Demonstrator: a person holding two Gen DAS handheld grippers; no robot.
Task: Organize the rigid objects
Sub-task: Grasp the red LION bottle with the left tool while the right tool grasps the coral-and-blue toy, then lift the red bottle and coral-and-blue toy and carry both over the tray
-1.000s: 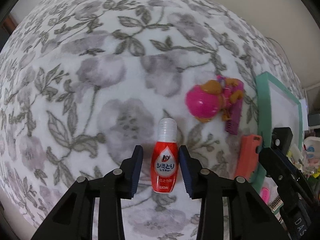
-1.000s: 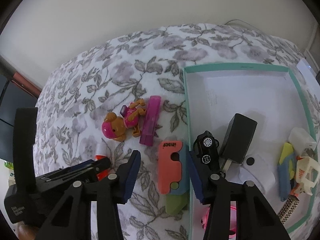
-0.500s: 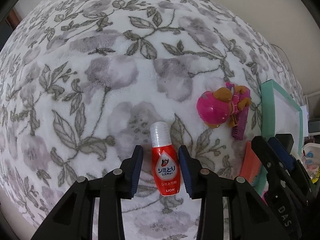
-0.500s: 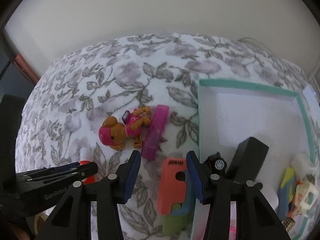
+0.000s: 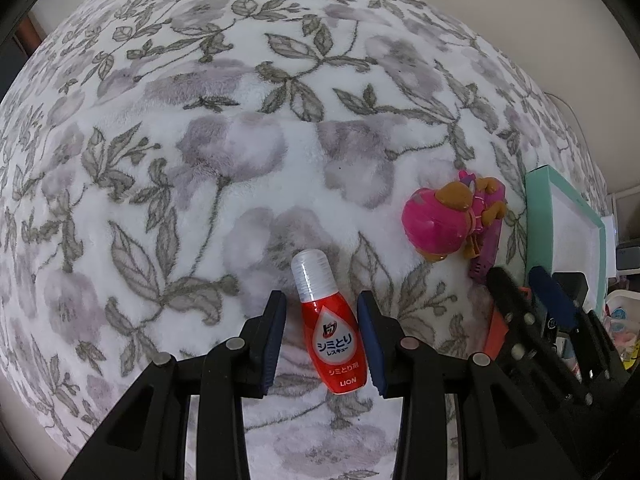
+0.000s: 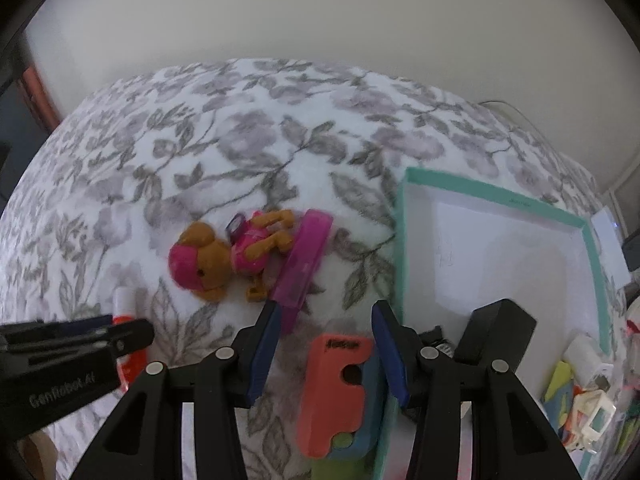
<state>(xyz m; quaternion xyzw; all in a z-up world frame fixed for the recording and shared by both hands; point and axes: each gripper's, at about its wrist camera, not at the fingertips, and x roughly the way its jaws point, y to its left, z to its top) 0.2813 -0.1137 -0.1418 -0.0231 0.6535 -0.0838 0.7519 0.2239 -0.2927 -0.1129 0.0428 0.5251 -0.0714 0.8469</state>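
The floral blanket (image 5: 240,152), white with grey-mauve blooms and leaves, fills more of the left wrist view than a second ago, as the left gripper (image 5: 322,338) has pushed forward. In the right wrist view the teal-rimmed box (image 6: 500,206) has slid right and down and now shows less of its white floor, the right gripper (image 6: 325,354) having swung left toward the loose things.

The pink-helmeted toy pup (image 6: 224,256) lies on its side on the blanket, touching the translucent magenta comb (image 6: 306,260); both sit nearer the right gripper than before. Just beside the box's near corner lies the coral holder (image 6: 332,392), which earlier showed the word "inaer" near its top; that black lettering is now blurred. It sits between the right gripper's blue-padded jaws, which stand spread with gaps on both sides, gripping nothing. A black adapter (image 6: 496,332) stands inside the box behind the right finger.

The red bottle (image 5: 328,328) lies flat on the blanket between the left gripper's jaws, clear cap pointing away. It has come deeper between the pads than a second ago and tilts slightly left. The jaws are released, with blanket visible on each side of the bottle. Its label reads "シミとり レスキュー", then "シミとり剤" and "LION" at the base. The left gripper's body reads "Genrobot.AI" in the right wrist view.
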